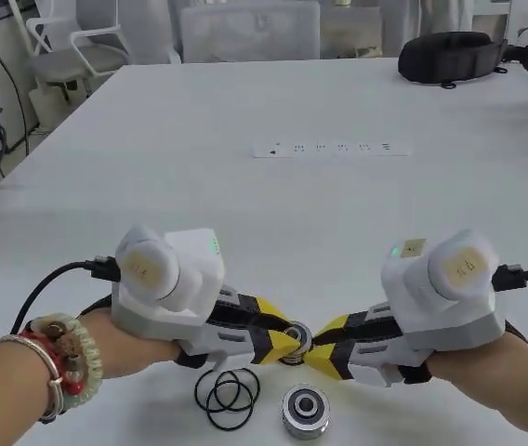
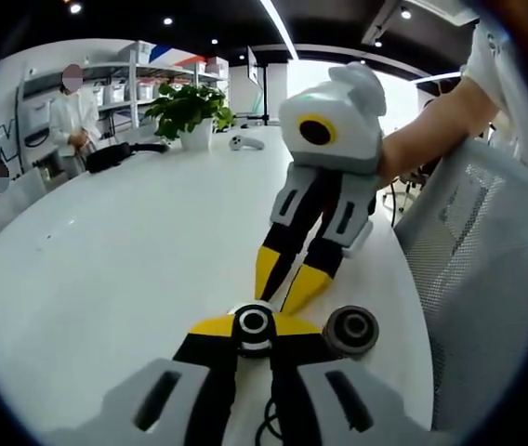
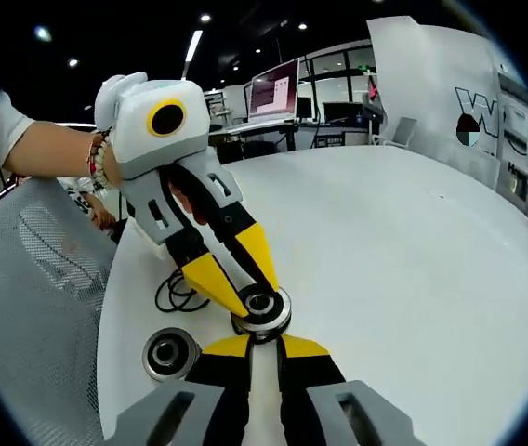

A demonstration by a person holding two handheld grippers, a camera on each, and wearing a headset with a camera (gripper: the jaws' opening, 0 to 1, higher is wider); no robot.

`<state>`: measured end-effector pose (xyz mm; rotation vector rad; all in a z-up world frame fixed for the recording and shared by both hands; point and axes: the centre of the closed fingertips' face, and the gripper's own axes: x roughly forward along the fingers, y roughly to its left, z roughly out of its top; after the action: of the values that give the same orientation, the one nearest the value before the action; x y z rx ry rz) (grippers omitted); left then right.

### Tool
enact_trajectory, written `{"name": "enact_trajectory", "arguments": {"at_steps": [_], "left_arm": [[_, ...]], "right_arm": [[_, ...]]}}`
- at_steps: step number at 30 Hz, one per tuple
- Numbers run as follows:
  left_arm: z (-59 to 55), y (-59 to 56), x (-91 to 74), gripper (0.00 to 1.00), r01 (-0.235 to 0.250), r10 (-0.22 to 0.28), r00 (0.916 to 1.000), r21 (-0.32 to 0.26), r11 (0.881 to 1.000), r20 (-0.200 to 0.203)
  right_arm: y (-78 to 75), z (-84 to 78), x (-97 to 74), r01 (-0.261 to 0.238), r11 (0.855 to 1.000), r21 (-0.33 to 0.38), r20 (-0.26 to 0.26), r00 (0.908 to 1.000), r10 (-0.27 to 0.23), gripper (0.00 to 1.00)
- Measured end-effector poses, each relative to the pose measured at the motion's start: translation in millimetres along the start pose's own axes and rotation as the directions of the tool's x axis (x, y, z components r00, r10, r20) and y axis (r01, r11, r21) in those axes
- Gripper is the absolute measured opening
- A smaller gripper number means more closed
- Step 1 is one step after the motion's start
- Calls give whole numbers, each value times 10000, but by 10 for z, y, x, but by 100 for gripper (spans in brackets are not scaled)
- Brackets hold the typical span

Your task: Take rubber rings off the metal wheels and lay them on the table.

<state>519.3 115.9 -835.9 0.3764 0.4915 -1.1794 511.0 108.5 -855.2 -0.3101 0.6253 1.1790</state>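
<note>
The left gripper (image 1: 281,342) and right gripper (image 1: 324,346) meet tip to tip low over the white table (image 1: 245,204), with a metal wheel (image 1: 294,337) between them. In the left gripper view its yellow tips sit closed on either side of this wheel, gripping it. The right gripper's jaws are drawn nearly together, tips against the wheel's rim; I cannot tell whether they pinch anything.

From the held wheel, a second wheel (image 1: 305,412) lies on the table at 6 o'clock. The loose rubber rings (image 1: 227,395) lie overlapping at 7 o'clock. A power strip (image 1: 331,149) lies far off at 12 o'clock and a black bag (image 1: 450,56) at 1 o'clock.

The only writing that reads is a large "W" (image 3: 473,98) on the wall in the right gripper view.
</note>
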Motion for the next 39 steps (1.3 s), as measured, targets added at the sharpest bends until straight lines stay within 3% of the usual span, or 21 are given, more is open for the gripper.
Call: {"name": "enact_trajectory", "arguments": {"at_steps": [8,10,13,15,21,23,24,25,27,31,33,39], "left_arm": [[0,-4,-1,7,18,-17,10000,-127,9999,86],[2,-5,-1,7,7,-6,9999,-121,9999,107],[5,-9,-2,7,0,2,9999,-111,9999,134],[7,-9,-2,7,6,-4,9999,-99,10000,155],[8,-5,-3,7,28,-25,9997,-138,9999,243],[2,-3,-12,7,51,-44,9995,-226,9997,309],[3,-4,-14,7,59,-51,9994,-258,9996,329],[5,-3,-14,7,62,-52,9993,-296,9995,360],[0,-9,-9,7,62,-55,9995,-214,9998,305],[5,-15,3,7,-37,37,9996,17,10000,294],[2,-7,2,7,-58,56,9996,44,10000,278],[1,-13,-3,7,18,-25,9994,186,9998,348]], "right_arm": [[-62,7,-5,237,9985,497,18,9997,-238,0],[-84,6,-15,237,9955,920,88,9997,-246,0],[-93,9,-37,-29,9742,2256,380,9993,-58,0],[-100,9,-47,-141,9608,2770,489,9988,6,0],[-115,14,-68,-240,9461,3229,674,9977,23,0],[-156,110,-104,-342,9310,3633,1279,9917,-135,0],[-144,158,-125,-644,9145,3994,1551,9879,19,0],[-105,99,-143,-822,8986,4311,1203,9922,331,0],[-133,106,-126,-499,9262,3738,1224,9925,40,0],[-97,143,-99,-393,9300,3655,1005,9949,25,0],[-95,139,-98,-222,9434,3308,790,9969,-43,0],[-55,146,-98,-288,9415,3359,754,9971,36,0]]}}
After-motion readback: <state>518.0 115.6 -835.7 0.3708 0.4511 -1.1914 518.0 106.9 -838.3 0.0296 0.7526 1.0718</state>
